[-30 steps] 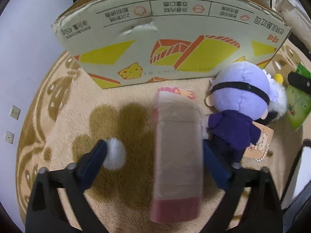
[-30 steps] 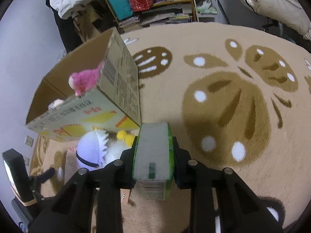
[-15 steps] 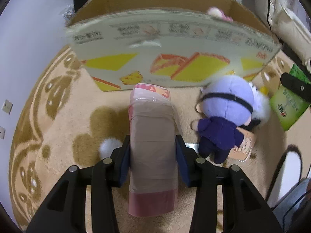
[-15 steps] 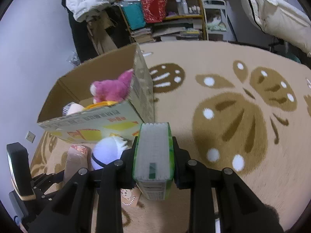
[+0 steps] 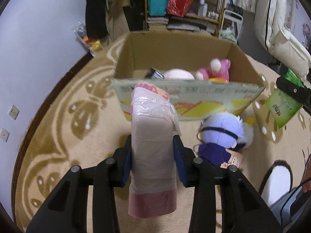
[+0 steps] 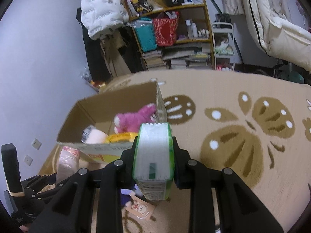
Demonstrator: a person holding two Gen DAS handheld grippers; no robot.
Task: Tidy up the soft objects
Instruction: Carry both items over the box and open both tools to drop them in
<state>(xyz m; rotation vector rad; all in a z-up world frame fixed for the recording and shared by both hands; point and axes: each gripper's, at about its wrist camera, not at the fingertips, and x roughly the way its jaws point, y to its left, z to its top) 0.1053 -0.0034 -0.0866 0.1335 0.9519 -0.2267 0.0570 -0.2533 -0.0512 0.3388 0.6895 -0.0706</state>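
Observation:
A long pink plastic-wrapped tissue pack (image 5: 149, 104) is lifted off the rug between the pads of my left gripper (image 5: 152, 141), whose jaws are closing on its sides. My right gripper (image 6: 154, 143) is shut on a green and white tissue pack (image 6: 153, 155), also held in the air. Ahead stands an open cardboard box (image 5: 186, 95) holding a pink plush (image 5: 217, 69) and other soft items. A plush doll with lavender hair (image 5: 219, 134) lies on the rug in front of the box, right of the pink pack.
A beige rug with brown patterns (image 6: 233, 145) covers the floor. Behind the box are a cluttered shelf (image 6: 175, 31), a white padded jacket (image 6: 101, 9) and a wall on the left. A white slipper (image 5: 276, 180) and a person's leg sit at the lower right.
The left gripper has closed on the pink pack and raised it off the rug. Both grippers have risen, so the inside of the box now shows.

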